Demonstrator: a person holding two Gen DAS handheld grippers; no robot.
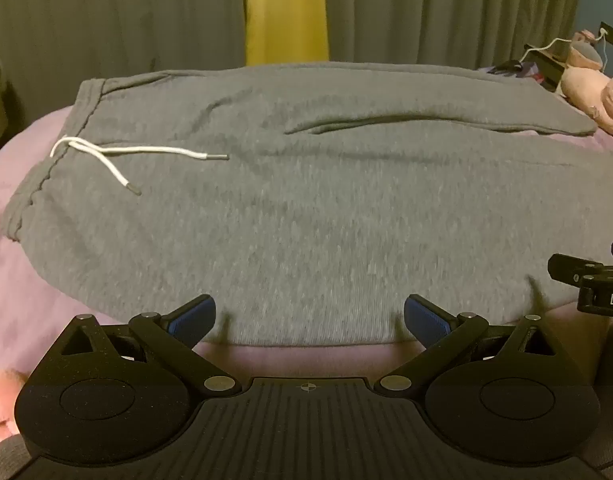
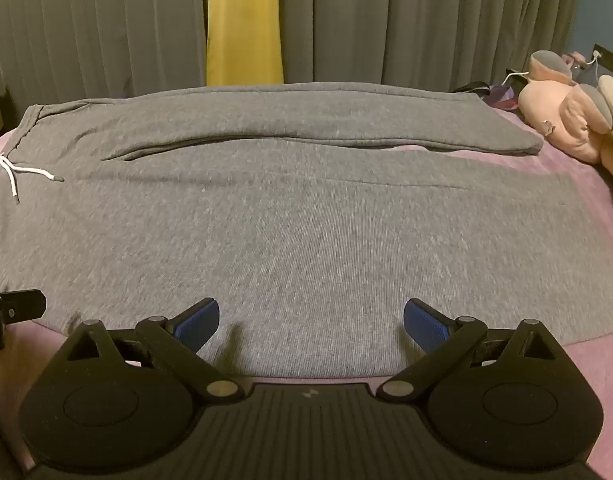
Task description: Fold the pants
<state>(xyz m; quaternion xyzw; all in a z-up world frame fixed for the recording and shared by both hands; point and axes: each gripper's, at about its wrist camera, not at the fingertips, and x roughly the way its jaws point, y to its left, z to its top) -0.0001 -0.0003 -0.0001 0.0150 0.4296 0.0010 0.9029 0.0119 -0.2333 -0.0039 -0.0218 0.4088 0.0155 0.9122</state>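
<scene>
– Where are the pants (image 1: pixel 306 208)?
– Flat on the pink bed (image 1: pixel 22 280), waistband left, legs running right, white drawstring (image 1: pixel 118 152) lying on the cloth at far left

– And the grippers?
– The left gripper (image 1: pixel 309 316) hangs over the near hem with its jaws spread, gripping nothing; the right gripper (image 2: pixel 311 318) is the same, just beside it

– Anything else?
– A pink plush toy (image 2: pixel 566 120) far right, grey curtains (image 2: pixel 426 20) behind
</scene>
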